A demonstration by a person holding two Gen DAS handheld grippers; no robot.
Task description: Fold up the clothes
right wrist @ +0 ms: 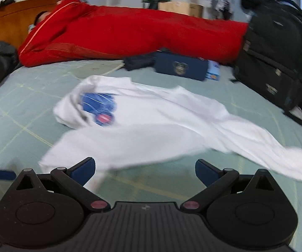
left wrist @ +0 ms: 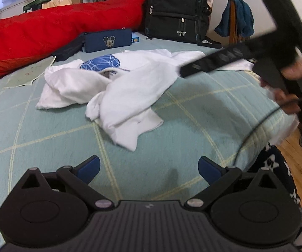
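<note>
The left gripper (left wrist: 149, 168) and right gripper (right wrist: 145, 171) both hang spread, empty, over the crumpled white shirt (left wrist: 117, 88) (blurry here, seemingly unfolded): flatten it on the bedspread (left wrist: 203, 115) before creasing.

Your right hand-held gripper (left wrist: 224, 63) streaks across the left wrist view, too blurred to tell how its jaws stand. In the right wrist view the white shirt (right wrist: 161, 130) smears along its near hem, and its right end runs off the picture's edge. The backpack (right wrist: 276, 58) is cut off at the right.
</note>
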